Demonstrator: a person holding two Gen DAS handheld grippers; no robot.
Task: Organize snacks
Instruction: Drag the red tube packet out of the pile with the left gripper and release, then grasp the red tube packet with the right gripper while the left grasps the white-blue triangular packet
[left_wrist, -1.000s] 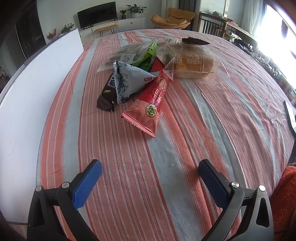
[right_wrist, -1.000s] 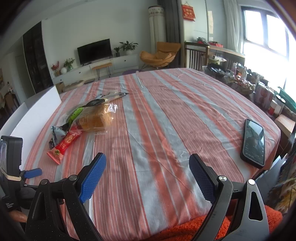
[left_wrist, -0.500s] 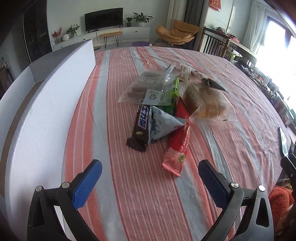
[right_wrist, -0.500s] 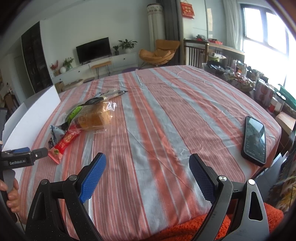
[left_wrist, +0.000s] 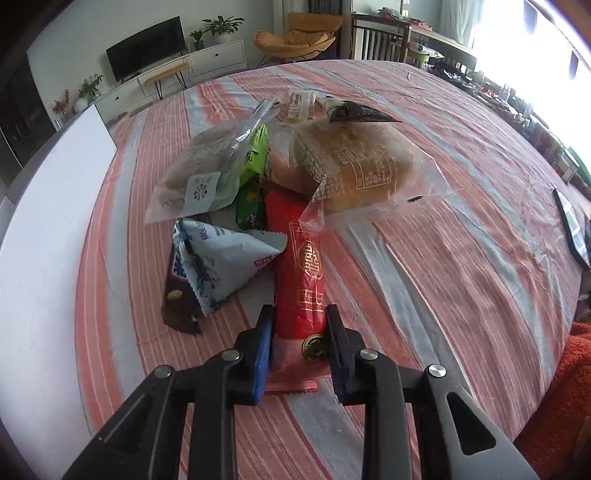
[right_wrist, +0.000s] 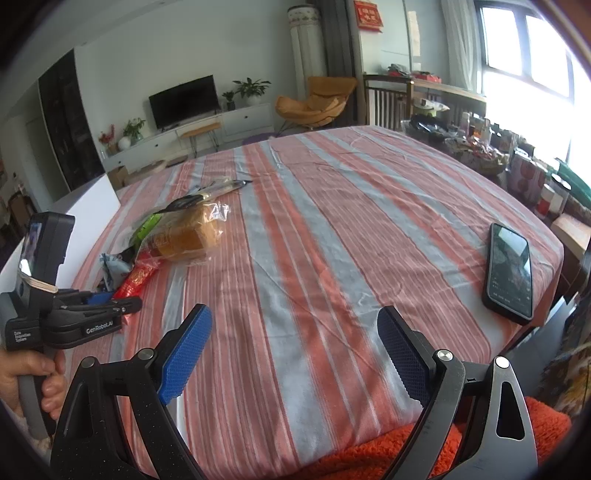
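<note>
A pile of snacks lies on the striped tablecloth (left_wrist: 424, 280). My left gripper (left_wrist: 299, 325) is shut on the near end of a long red snack packet (left_wrist: 297, 266), which lies flat on the cloth. Beside it are a pale blue triangular packet (left_wrist: 218, 262), a dark chocolate bar (left_wrist: 177, 299), a green packet (left_wrist: 253, 184), a clear bag of buns (left_wrist: 203, 170) and a bagged bread loaf (left_wrist: 354, 166). My right gripper (right_wrist: 295, 336) is open and empty above the cloth's near edge. In the right wrist view the left gripper (right_wrist: 110, 302) shows at the left, on the red packet (right_wrist: 138, 275).
A white board (left_wrist: 40, 236) lies along the table's left side. A black phone (right_wrist: 509, 266) lies near the right edge. An orange-red cushion (right_wrist: 406, 450) is below the near edge. A dark wrapper (left_wrist: 358, 112) rests on top of the loaf.
My left gripper has moved forward and down to the pile and shut on the red packet. My right gripper has stayed open and almost still.
</note>
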